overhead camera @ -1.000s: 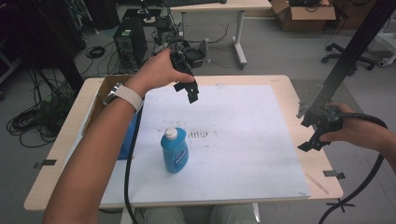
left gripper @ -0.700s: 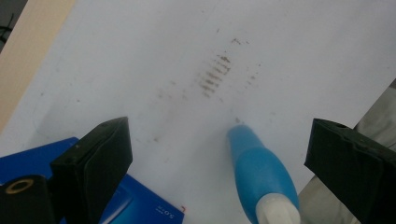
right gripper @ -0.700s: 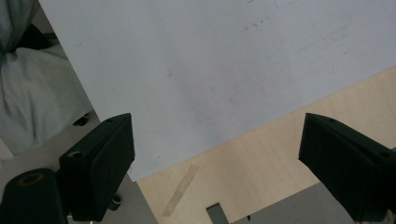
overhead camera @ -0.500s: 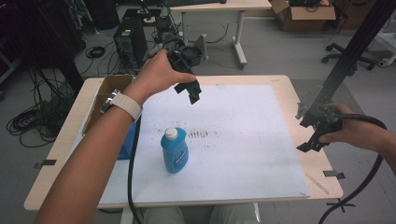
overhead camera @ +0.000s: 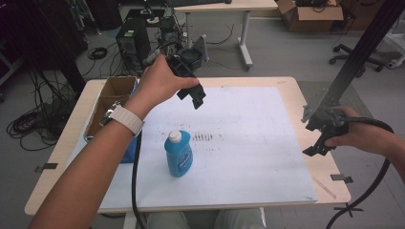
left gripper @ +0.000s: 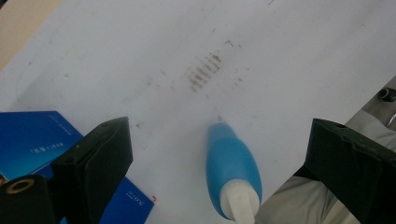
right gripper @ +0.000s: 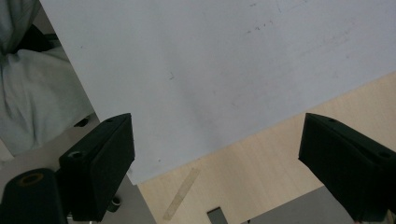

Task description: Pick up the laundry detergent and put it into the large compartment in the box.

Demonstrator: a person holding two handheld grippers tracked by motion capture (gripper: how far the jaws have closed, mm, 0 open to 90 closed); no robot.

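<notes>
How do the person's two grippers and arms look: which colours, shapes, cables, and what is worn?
Both are black, angular tools. The left gripper trails a black cable down along the forearm; its blocky black jaws have flat faces. The right gripper has a thick black cable looping below the hand. A white wristband sits on the left wrist. Both forearms are bare, without sleeves.

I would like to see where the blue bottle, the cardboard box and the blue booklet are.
blue bottle (overhead camera: 178,157): high view, on the middle of its blue body.
cardboard box (overhead camera: 116,88): high view, on its inner floor near the far end.
blue booklet (left gripper: 35,140): left gripper view, on its blue cover.
</notes>
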